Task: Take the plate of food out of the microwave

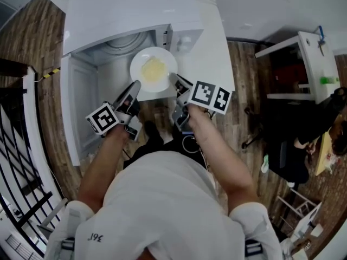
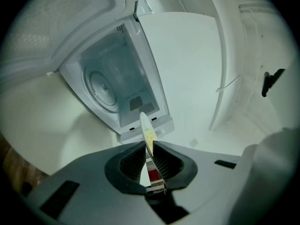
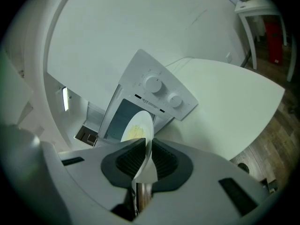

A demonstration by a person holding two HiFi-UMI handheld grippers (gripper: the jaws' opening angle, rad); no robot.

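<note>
A white plate (image 1: 154,69) with pale yellow food (image 1: 153,68) on it hangs in front of the open white microwave (image 1: 116,20), held level between my two grippers. My left gripper (image 1: 135,85) is shut on the plate's left rim and my right gripper (image 1: 173,78) on its right rim. In the left gripper view the plate (image 2: 146,131) shows edge-on between the ribbed pads, with the microwave's empty cavity and round turntable (image 2: 103,86) behind it. In the right gripper view the plate (image 3: 139,126) is clamped by its rim, in front of the microwave's panel with two knobs (image 3: 152,84).
The microwave door (image 1: 81,110) hangs open to the left of my left arm. The white table (image 1: 217,53) reaches to the right. A white side table (image 1: 312,64) and a dark chair (image 1: 282,156) stand on the wood floor at right. A black railing (image 1: 21,161) runs along the left.
</note>
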